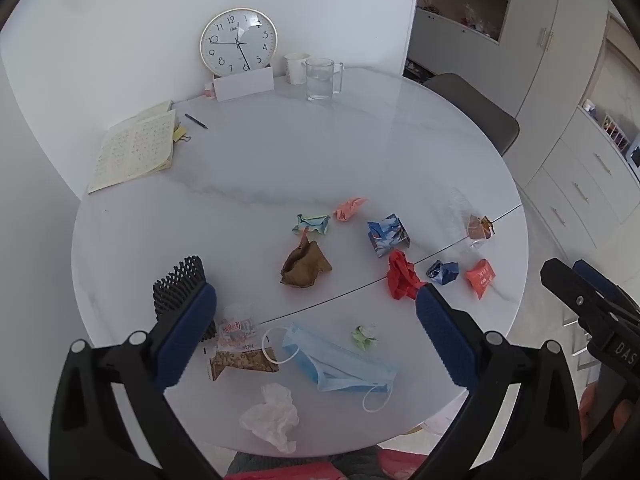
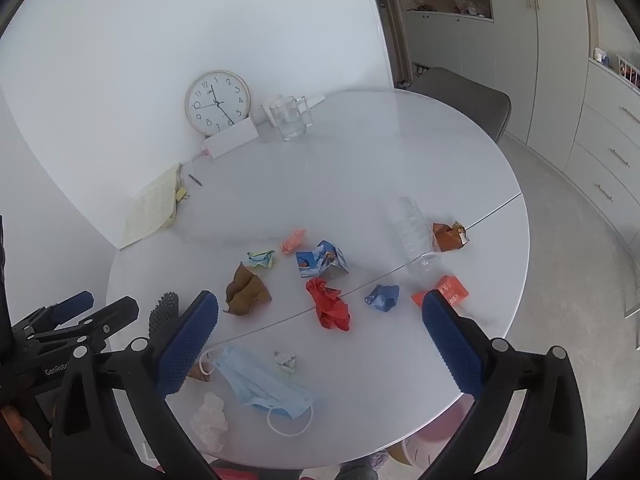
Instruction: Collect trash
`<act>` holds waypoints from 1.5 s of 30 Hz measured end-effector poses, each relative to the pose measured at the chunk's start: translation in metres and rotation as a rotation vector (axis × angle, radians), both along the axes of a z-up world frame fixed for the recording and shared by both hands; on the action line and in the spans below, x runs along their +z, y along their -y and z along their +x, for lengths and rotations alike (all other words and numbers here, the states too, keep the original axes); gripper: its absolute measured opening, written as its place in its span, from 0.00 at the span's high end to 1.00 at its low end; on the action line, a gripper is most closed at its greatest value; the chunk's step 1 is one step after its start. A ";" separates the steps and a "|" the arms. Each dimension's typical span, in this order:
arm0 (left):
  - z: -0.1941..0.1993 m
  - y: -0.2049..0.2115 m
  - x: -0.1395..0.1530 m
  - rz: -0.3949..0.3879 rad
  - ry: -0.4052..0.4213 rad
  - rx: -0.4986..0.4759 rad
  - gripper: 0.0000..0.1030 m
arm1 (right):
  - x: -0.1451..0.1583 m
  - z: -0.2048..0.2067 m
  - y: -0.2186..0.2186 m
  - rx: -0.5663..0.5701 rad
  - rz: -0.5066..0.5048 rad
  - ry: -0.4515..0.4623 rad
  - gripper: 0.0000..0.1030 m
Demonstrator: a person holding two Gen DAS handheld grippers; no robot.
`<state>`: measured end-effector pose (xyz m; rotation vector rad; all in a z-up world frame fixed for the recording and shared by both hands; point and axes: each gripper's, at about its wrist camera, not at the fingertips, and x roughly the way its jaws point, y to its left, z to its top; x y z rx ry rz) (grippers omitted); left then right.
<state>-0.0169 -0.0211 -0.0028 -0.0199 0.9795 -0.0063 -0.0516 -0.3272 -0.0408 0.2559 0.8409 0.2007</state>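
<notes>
Trash lies scattered over the near half of the round white table. There is a blue face mask, a white crumpled tissue, a snack wrapper, brown paper, red paper, a blue printed carton and an orange packet. My left gripper hangs open above the mask and wrapper. My right gripper hangs open above the red paper. Neither holds anything.
A black comb lies at the near left. A clear plastic bottle lies on its side at the right. A clock, glass mug, paper cup, notebook and pen sit at the back. A grey chair stands behind the table.
</notes>
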 end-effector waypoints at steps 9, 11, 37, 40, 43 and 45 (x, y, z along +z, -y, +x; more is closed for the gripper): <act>-0.002 0.004 -0.007 -0.009 -0.017 0.010 0.07 | 0.004 0.010 -0.018 0.010 -0.038 -0.031 0.02; -0.002 0.005 -0.008 -0.007 -0.017 0.010 0.07 | 0.005 0.010 -0.018 0.012 -0.041 -0.033 0.02; 0.004 0.001 -0.013 -0.008 -0.035 0.011 0.07 | -0.002 0.018 -0.031 0.013 -0.049 -0.063 0.02; 0.004 0.000 -0.014 -0.010 -0.037 0.012 0.07 | -0.002 0.020 -0.035 0.013 -0.048 -0.066 0.02; 0.004 -0.001 -0.014 -0.009 -0.037 0.013 0.07 | -0.002 0.019 -0.036 0.014 -0.049 -0.067 0.02; 0.004 -0.001 -0.014 -0.010 -0.037 0.013 0.07 | -0.002 0.020 -0.036 0.014 -0.049 -0.068 0.02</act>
